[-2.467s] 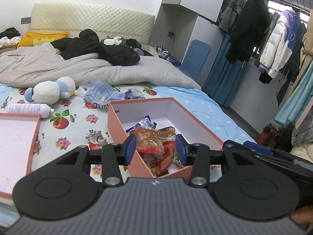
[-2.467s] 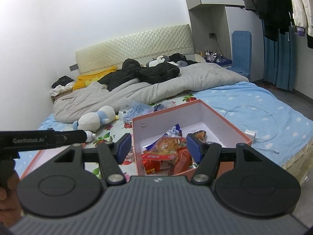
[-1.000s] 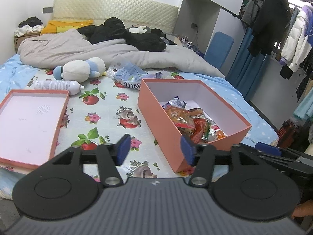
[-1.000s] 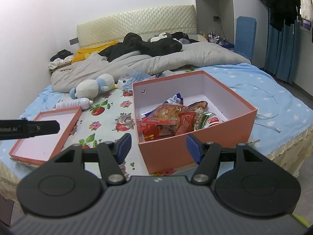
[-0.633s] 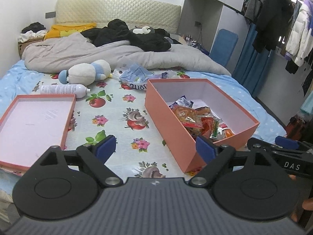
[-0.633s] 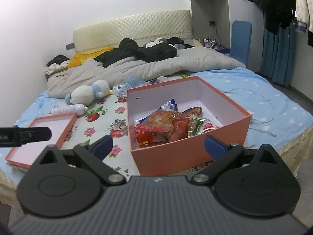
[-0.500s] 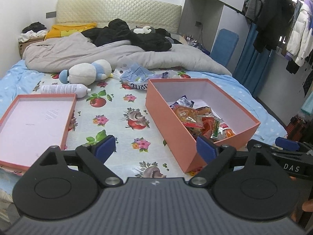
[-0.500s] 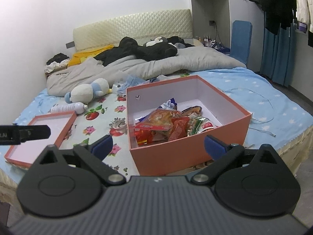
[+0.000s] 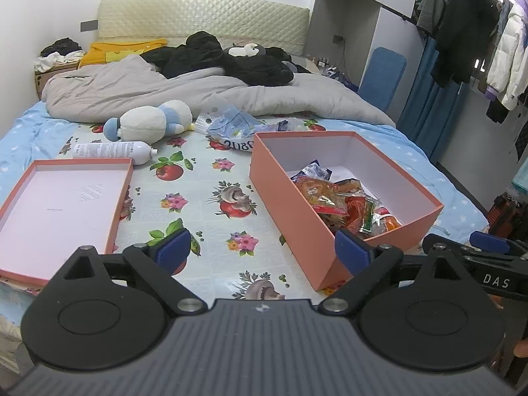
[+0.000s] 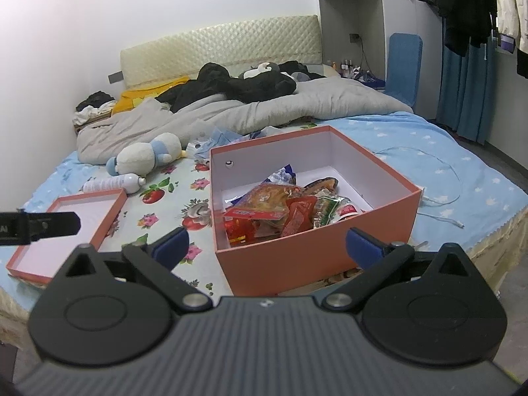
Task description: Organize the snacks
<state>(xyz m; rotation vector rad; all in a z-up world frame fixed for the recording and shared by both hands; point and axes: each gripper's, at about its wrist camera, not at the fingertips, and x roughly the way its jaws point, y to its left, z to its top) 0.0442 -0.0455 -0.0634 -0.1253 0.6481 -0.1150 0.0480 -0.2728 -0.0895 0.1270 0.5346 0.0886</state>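
Snacks [image 10: 280, 211] heaped in the orange box [image 10: 316, 254], both the left gripper [image 9: 262, 250] and right gripper [image 10: 267, 244] hover spread and empty; fitting the lid [image 9: 59, 208], at nine o'clock, likely follows.

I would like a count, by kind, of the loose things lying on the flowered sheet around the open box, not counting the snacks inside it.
Box lid: 1
White bottle: 1
Plush toy: 1
Blue plastic bag: 1
Total: 4
The box itself and the snack packets heaped in it are left out; those overlap too much to count.
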